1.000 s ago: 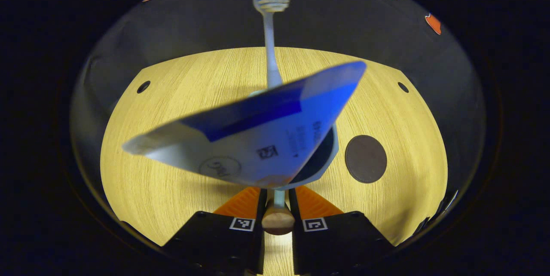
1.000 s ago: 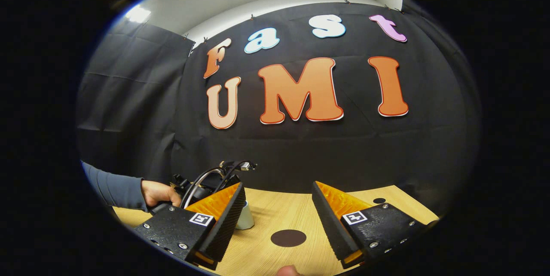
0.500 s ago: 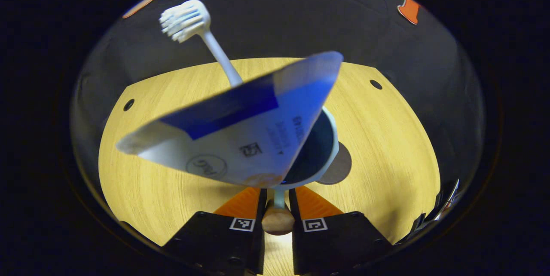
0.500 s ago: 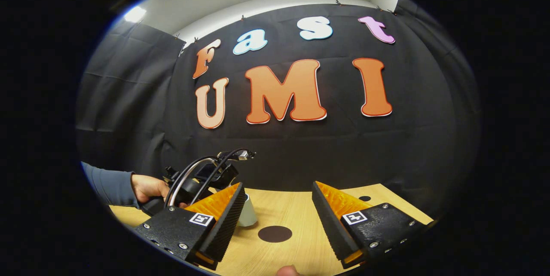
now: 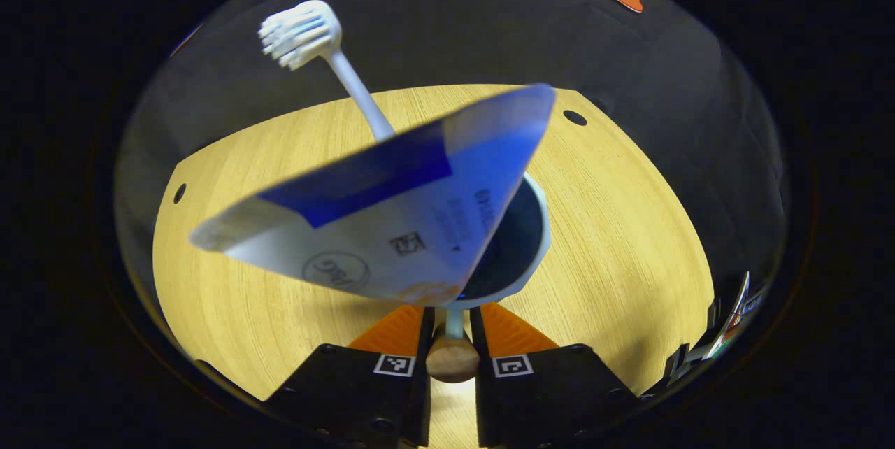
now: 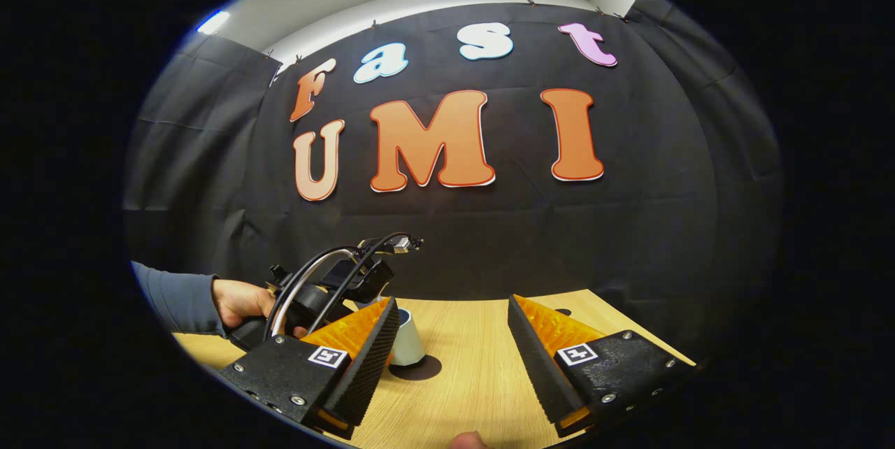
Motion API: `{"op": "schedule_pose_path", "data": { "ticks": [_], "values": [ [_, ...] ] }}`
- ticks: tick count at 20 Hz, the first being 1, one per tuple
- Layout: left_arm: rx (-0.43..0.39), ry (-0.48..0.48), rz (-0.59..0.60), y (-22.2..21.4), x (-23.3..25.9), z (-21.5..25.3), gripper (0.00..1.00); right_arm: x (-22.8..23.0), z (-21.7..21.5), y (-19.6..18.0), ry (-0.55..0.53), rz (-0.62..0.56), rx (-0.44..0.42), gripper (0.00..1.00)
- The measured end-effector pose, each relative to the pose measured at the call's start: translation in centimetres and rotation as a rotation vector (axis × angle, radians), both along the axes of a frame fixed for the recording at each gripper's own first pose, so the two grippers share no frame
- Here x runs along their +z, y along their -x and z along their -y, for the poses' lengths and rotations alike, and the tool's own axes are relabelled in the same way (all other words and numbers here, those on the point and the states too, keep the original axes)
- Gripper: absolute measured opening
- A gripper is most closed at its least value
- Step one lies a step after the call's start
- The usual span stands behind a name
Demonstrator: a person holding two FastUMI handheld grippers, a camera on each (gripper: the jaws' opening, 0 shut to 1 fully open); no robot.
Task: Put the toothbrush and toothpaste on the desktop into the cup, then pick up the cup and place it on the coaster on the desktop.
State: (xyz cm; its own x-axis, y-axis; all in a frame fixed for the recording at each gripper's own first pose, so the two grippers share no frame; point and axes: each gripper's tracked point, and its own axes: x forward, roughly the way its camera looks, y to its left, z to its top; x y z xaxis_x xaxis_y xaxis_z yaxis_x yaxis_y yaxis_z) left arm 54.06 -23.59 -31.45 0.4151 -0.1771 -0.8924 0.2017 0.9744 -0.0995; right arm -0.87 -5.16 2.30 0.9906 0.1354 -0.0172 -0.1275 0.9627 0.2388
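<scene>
Left gripper view, left to right: toothbrush (image 5: 328,50) leans up and leftward out of the cup (image 5: 535,239), bristle head high against the dark cloth; toothpaste (image 5: 391,218), a blue-and-white tube, also stands in the cup, its flat crimped end fanned wide toward the camera and tilted. Cup is pale with a dark interior, seen from above over the wood-grain counter (image 5: 615,225). Left gripper (image 5: 452,323) at bottom centre, fingers (image 5: 398,329) drawn close together, pinching the cup's rim and a small rounded wooden knob at its near edge. Right gripper view, left to right: a sleeve (image 6: 171,298) and a hand (image 6: 241,302) hold the left gripper's cabled body at the left edge; just beyond it the cup (image 6: 407,338) sits on the dark round coaster (image 6: 419,368), base touching it. Right gripper (image 6: 451,344) hangs above the counter (image 6: 475,379), fingers (image 6: 367,358) spread wide, holding nothing.
</scene>
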Motion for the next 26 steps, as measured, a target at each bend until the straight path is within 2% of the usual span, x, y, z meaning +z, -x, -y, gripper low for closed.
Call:
{"op": "schedule_pose_path", "data": {
  "ticks": [2, 5, 6, 7, 9, 12, 13, 15, 17, 19, 23, 25, 26],
  "values": [
    [-0.008, -0.003, -0.011, -2.1, -3.9, 1.3, 0.26, -0.5, 0.6, 0.0, -0.007, -0.009, -0.010, 0.94],
    [-0.013, -0.010, -0.033, -2.5, -9.0, 1.7, 0.26, -0.9, 1.0, -0.2, -0.019, -0.024, -0.020, 0.94],
    [-0.022, -0.017, -0.021, -2.9, -9.5, 1.5, 0.26, -1.0, 0.8, -0.3, -0.023, -0.028, -0.020, 0.94],
    [-0.025, -0.021, -0.030, -1.3, -8.8, 1.1, 0.25, -1.3, 0.8, -0.4, -0.027, -0.037, -0.021, 0.94],
    [-0.023, -0.036, -0.044, -1.5, -12.4, 3.7, 0.26, -2.0, 0.7, -0.6, -0.035, -0.058, -0.019, 0.94],
    [-0.038, -0.010, -0.008, -1.5, -13.6, 6.2, 0.31, -2.9, 0.8, -0.9, -0.031, -0.071, -0.021, 0.94],
    [-0.046, 0.006, 0.008, -1.7, -14.0, 7.3, 0.53, -3.0, 0.7, -0.8, -0.030, -0.075, -0.019, 0.94],
    [-0.061, 0.022, 0.044, -2.0, -14.5, 9.0, 0.80, -2.7, 0.5, -0.7, -0.029, -0.074, -0.015, 0.94],
    [-0.066, 0.025, 0.100, -1.1, -14.2, 10.0, 0.89, -2.2, 0.3, -0.6, -0.023, -0.062, -0.013, 0.93],
    [-0.046, -0.023, 0.181, -1.8, -14.2, 9.7, 1.00, -2.0, -0.7, -0.6, -0.012, -0.057, -0.005, 0.94],
    [-0.028, 0.005, 0.284, -1.7, -11.9, 9.6, 1.00, -1.1, -3.0, -1.6, 0.011, -0.049, 0.004, 0.94],
    [-0.017, -0.019, 0.369, -2.1, -9.2, 9.1, 1.00, -0.8, -4.0, -1.7, 0.018, -0.036, 0.006, 0.94],
    [-0.007, -0.035, 0.424, -3.1, -10.4, 9.3, 1.00, -0.5, -4.5, -1.9, 0.019, -0.027, 0.005, 0.94]
  ]
}}
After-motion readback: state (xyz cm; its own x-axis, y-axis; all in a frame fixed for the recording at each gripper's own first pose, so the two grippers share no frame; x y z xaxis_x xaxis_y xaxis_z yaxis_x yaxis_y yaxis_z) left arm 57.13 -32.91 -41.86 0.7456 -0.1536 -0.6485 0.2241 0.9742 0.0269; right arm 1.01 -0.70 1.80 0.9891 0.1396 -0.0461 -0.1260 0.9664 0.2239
